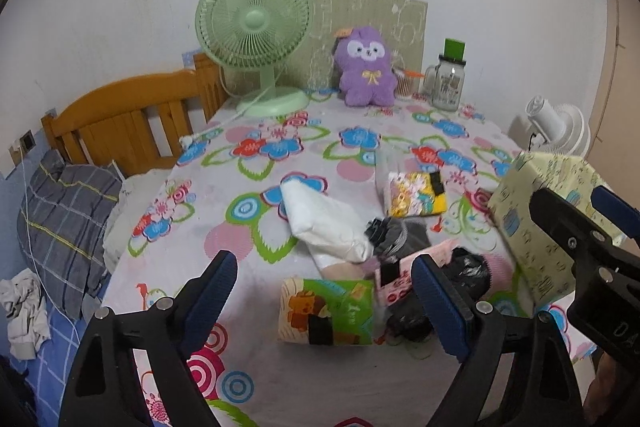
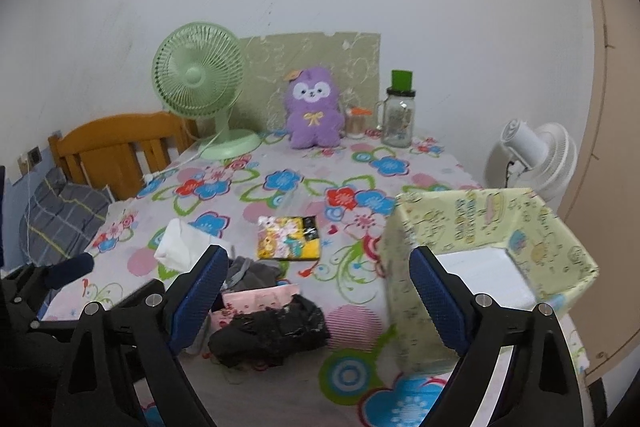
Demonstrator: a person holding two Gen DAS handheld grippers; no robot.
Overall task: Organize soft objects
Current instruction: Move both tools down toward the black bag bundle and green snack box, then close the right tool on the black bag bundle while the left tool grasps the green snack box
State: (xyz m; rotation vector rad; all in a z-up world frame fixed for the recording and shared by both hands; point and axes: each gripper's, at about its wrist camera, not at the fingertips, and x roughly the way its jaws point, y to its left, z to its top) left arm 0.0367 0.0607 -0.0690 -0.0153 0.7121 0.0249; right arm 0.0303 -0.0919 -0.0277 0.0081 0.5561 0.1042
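Left wrist view: the left claw [image 1: 324,301] hangs over the near part of the desk [image 1: 256,383], which is draped in a grey cloth printed with blue, red and pink flowers. Its blue-padded fingers [image 1: 214,287] stand wide apart with nothing clamped between them. Below the gap lies a green-and-cream printed soft packet [image 1: 328,311]. Just right of it a crumpled black plastic bag [image 1: 466,273] sits against a pink patterned pouch [image 1: 394,285]. Farther off lie a folded grey cloth [image 1: 396,233], a white soft plastic package [image 1: 326,223] tilted toward the far left, and a yellow cartoon-print packet [image 1: 416,193]. At the right stands an open pale yellow-green printed box [image 1: 532,227]; the right claw [image 1: 588,207] shows in front of it.

In the right wrist view the right claw [image 2: 318,297] is likewise spread, holding nothing, with the black bag [image 2: 272,333] and pink pouch [image 2: 260,297] between and below its fingers and the box [image 2: 416,291] just to the right, its white inside visible.

Along the far edge stand a pale green desk fan [image 1: 254,39], a purple plush toy [image 1: 366,67] leaning on a beige board [image 1: 404,23], and a clear glass jar with a green lid [image 1: 450,79]. A white fan [image 2: 532,157] stands beyond the right edge. A wooden bed headboard [image 1: 120,115] and a grey checked pillow [image 1: 64,223] lie to the left.
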